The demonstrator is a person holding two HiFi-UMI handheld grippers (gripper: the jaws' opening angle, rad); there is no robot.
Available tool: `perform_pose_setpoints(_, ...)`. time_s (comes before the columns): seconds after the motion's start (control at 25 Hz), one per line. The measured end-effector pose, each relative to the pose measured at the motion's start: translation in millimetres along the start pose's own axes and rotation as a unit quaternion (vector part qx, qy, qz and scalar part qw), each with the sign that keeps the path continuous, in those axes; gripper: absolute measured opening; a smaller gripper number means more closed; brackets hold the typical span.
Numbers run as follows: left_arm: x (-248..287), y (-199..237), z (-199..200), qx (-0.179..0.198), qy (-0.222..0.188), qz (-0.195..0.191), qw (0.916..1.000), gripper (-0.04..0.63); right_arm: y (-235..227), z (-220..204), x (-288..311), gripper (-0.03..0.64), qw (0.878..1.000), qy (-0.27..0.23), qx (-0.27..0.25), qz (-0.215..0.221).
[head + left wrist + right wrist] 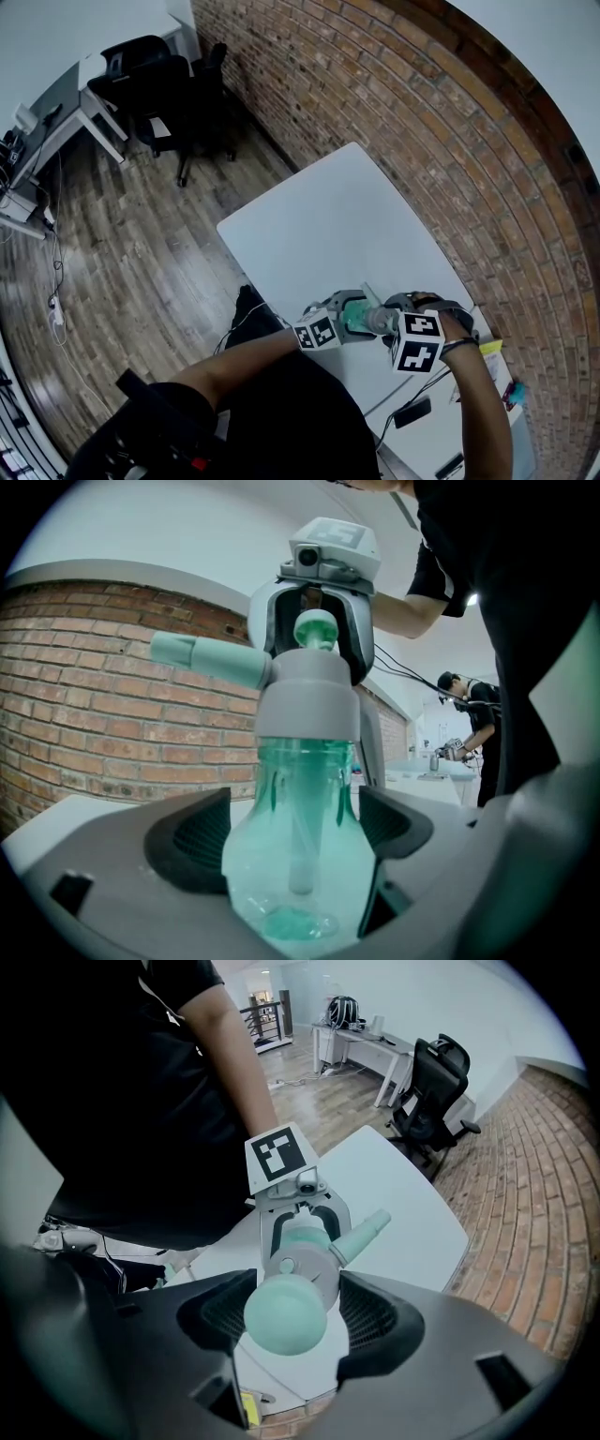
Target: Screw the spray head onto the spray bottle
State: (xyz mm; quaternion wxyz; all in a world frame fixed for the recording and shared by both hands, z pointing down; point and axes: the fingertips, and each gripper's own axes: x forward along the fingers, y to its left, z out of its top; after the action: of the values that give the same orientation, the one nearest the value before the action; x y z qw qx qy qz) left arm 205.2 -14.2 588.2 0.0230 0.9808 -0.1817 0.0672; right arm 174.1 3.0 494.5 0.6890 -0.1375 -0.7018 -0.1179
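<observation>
A clear teal spray bottle (300,855) stands upright between the pads of my left gripper (291,832), which is shut on its belly. On the bottle's neck sits the grey spray head (307,700), its pale teal nozzle (202,656) pointing left. From straight above, my right gripper (314,658) reaches down with its fingers clasping the top of the head. In the right gripper view the round teal knob (284,1314) fills the gap of my right gripper (298,1312), with the spray head (314,1260) below it. In the head view both grippers meet over the bottle (361,321) at the table's near end.
The white table (337,234) runs along a brick wall (450,141). A black phone (412,411), cables and a yellow item (490,348) lie at its near right end. Black office chairs (169,84) and a desk (56,122) stand across the wooden floor.
</observation>
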Motion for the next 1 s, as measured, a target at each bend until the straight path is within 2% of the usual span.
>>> perform_pose_setpoints(0.2,0,1,1,0.001,-0.002,0.001,1.0000,0.417,-1,1,1,0.259,1.000,-0.001,-0.012,0.001)
perform_pose_setpoints(0.44,0,0,-1,-0.002,0.001,-0.001,1.0000,0.417,-4,5,5,0.258,0.999,-0.015,0.031,0.000)
perform_pose_setpoints(0.68,-2,0,-1,-0.001,0.004,0.000,1.0000,0.417,-5,6,7,0.259,0.999,-0.020,0.045,-0.006)
perform_pose_setpoints(1.0,-1,2,9,0.010,-0.005,-0.001,0.9999,0.417,-8,5,6,0.259,0.993,-0.043,0.114,-0.005)
